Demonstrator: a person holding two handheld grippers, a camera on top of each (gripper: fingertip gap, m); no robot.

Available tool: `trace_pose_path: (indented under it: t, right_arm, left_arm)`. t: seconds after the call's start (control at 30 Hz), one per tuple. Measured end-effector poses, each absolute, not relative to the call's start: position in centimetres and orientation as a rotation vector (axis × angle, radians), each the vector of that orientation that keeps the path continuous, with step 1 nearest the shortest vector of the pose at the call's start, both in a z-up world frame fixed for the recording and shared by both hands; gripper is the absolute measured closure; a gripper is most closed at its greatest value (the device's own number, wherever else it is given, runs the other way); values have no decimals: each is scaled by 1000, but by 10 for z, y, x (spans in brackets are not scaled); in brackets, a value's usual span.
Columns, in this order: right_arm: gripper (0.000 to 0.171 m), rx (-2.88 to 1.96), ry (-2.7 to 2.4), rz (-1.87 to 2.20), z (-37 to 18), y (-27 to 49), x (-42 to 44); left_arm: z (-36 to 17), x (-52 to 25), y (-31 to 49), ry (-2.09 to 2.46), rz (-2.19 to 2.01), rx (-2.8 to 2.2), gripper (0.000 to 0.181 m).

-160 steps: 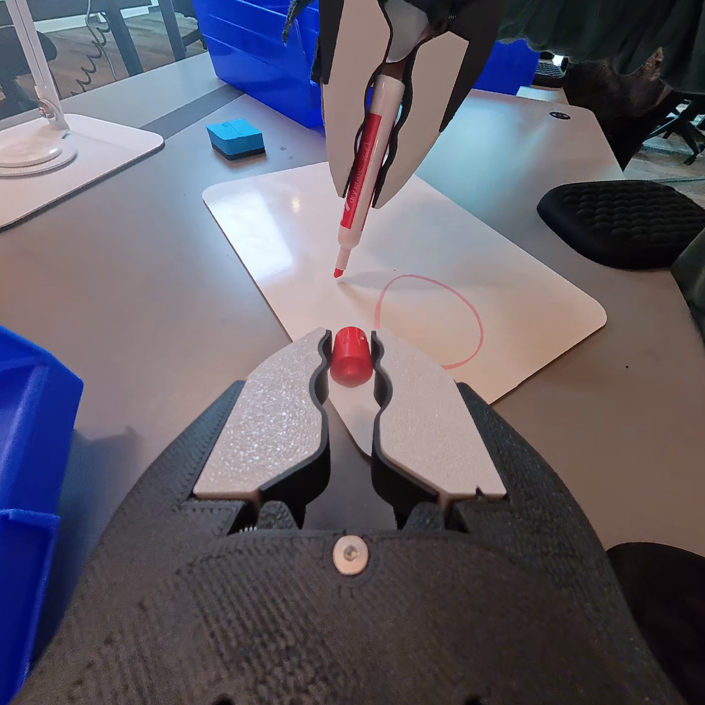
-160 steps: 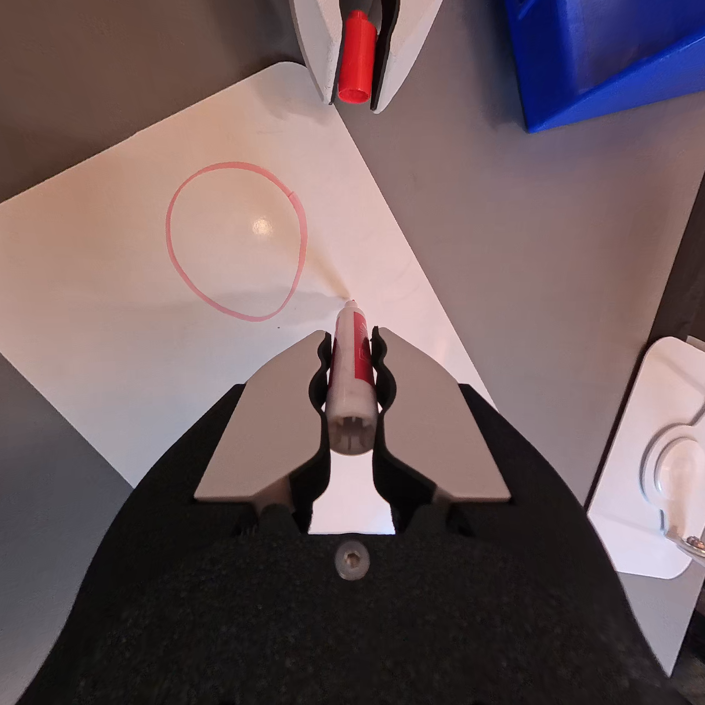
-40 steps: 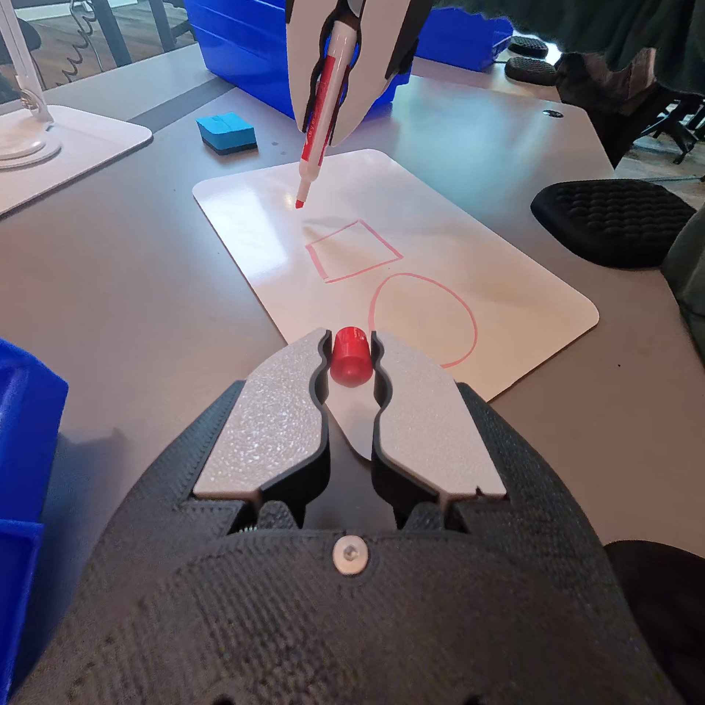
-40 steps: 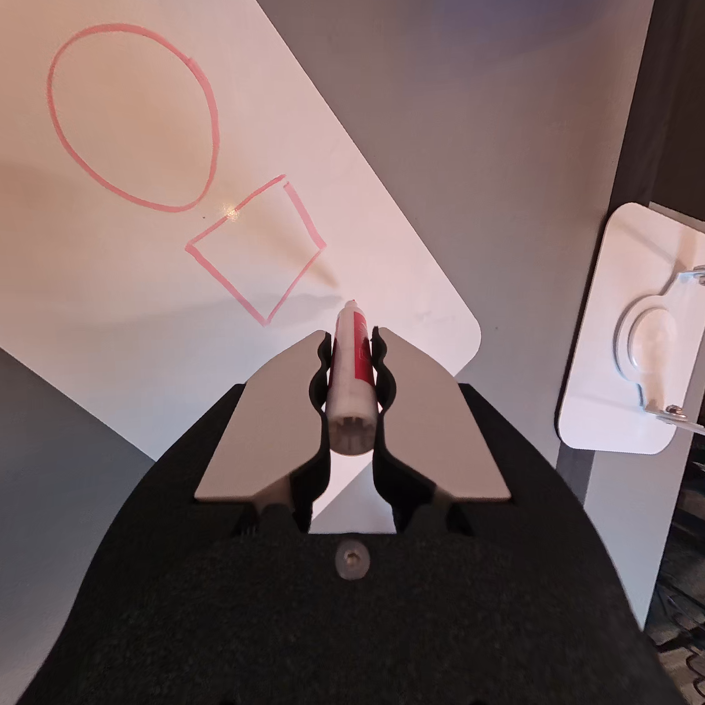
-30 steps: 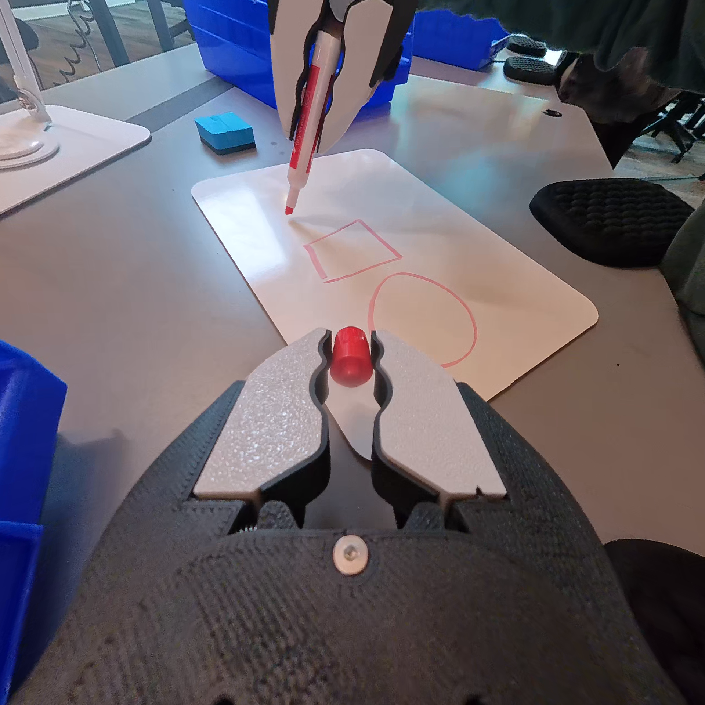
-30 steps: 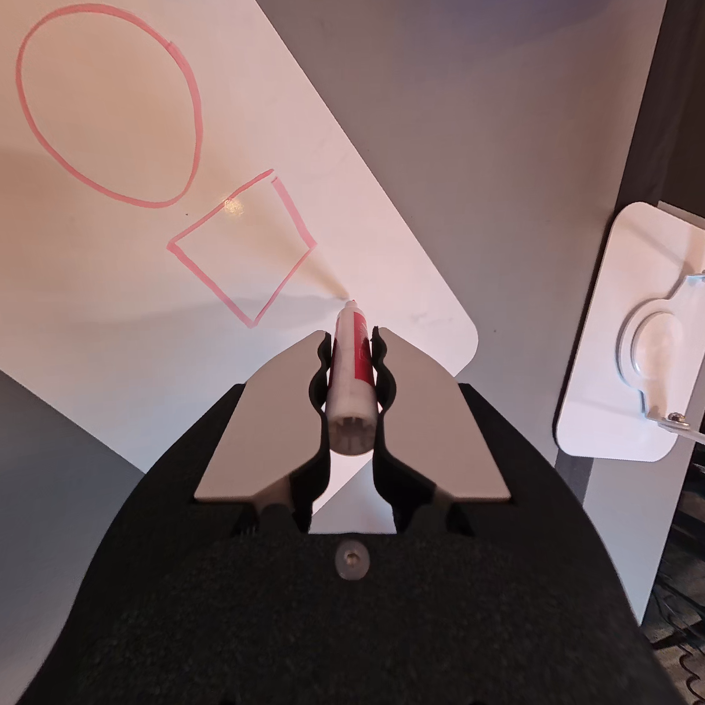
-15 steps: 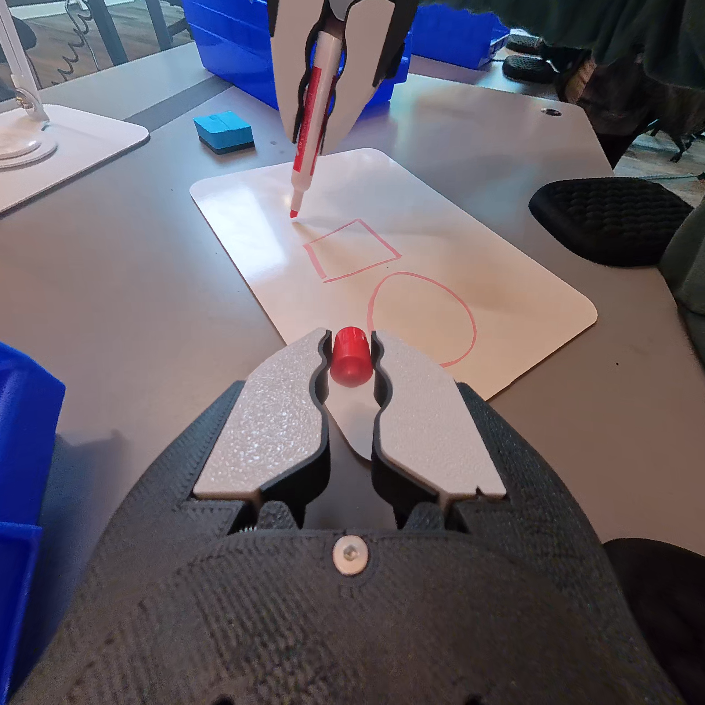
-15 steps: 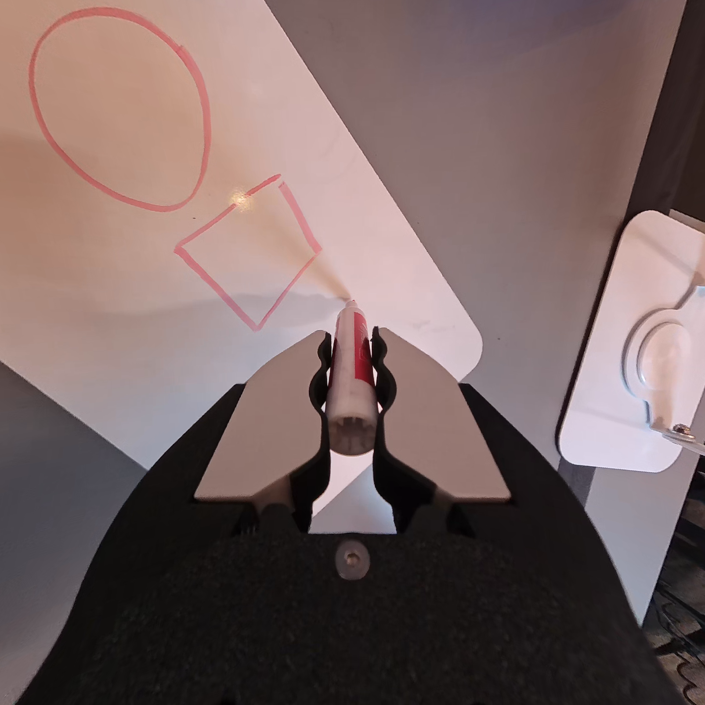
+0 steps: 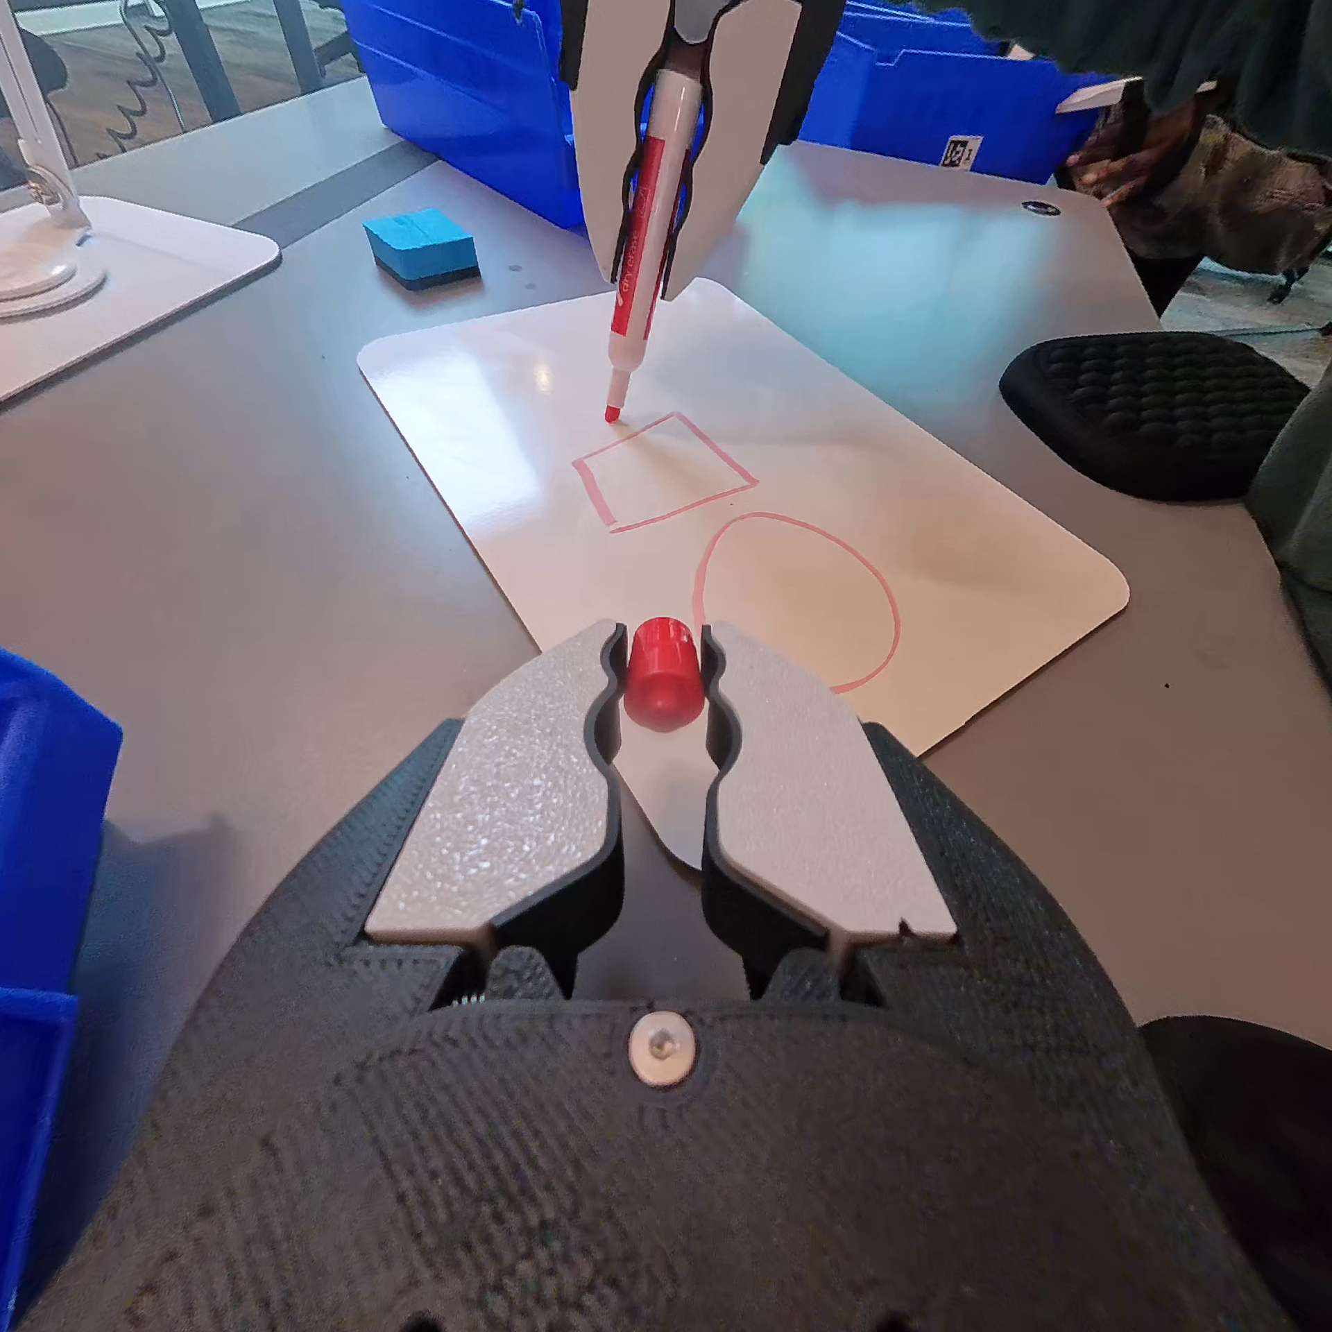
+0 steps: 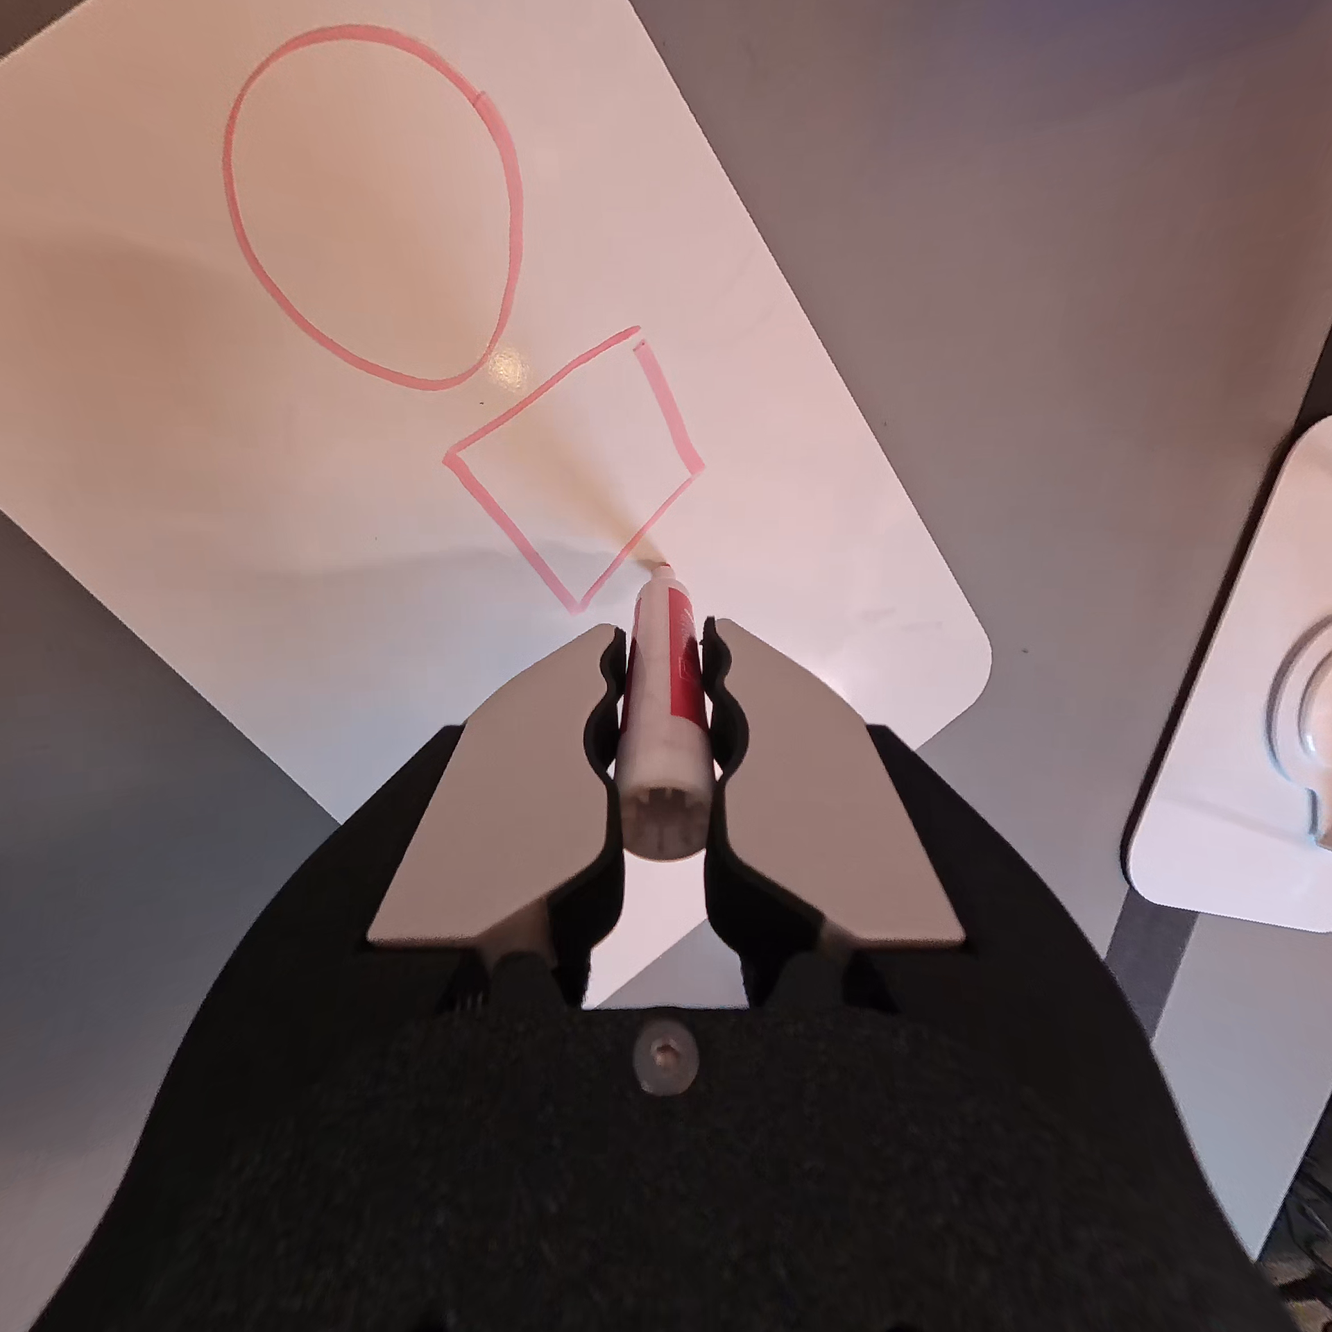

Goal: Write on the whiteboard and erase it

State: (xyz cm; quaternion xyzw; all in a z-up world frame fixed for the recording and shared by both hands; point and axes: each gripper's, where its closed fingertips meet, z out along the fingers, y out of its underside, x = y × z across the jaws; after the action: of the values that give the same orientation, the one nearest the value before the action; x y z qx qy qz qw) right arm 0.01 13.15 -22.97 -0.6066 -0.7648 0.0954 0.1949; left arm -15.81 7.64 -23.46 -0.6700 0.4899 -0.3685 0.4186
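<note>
A white whiteboard [image 9: 937, 461] lies flat on the grey table, also in the right wrist view [image 10: 180, 447]. It bears a red oval [image 9: 894, 598] and a red square [image 9: 721, 461]. My right gripper [image 10: 662, 634] is shut on a red-and-white marker [image 10: 667, 692], which also shows in the left wrist view [image 9: 645, 238]. The marker stands nearly upright with its tip [image 9: 611, 413] at the square's far edge. My left gripper [image 9: 662, 634] is shut on the red marker cap [image 9: 662, 677] and holds it over the board's near corner. A blue eraser [image 9: 422, 245] lies beyond the board.
Blue bins [image 9: 468, 94] stand at the back, and another blue bin [image 9: 43, 865] is at the near left. A white lamp base [image 9: 108, 274] sits at the far left, also at the right edge of the right wrist view [image 10: 1240, 721]. A black padded cushion [image 9: 1146, 411] lies at the right.
Since 5.3 s ago a red square has been drawn beside the oval. In the last second the marker moved toward the square and its tip came down near the square's far edge. The left gripper stayed put.
</note>
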Motion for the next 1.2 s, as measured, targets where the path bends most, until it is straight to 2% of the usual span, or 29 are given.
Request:
trace_pose_path:
  t: [0.33,0.57,1.2]
  right_arm:
    - [151,-1783,-2063,195,-230,158,27]
    - [151,-1745,-1996,234,-212,161,18]
    - [151,-1743,-2016,254,-223,163,7]
  left_arm:
    - [-235,-158,76,1233,-922,-1681,162]
    - [-235,-158,76,1230,-924,-1682,162]
    - [-235,-158,76,1230,-925,-1680,162]
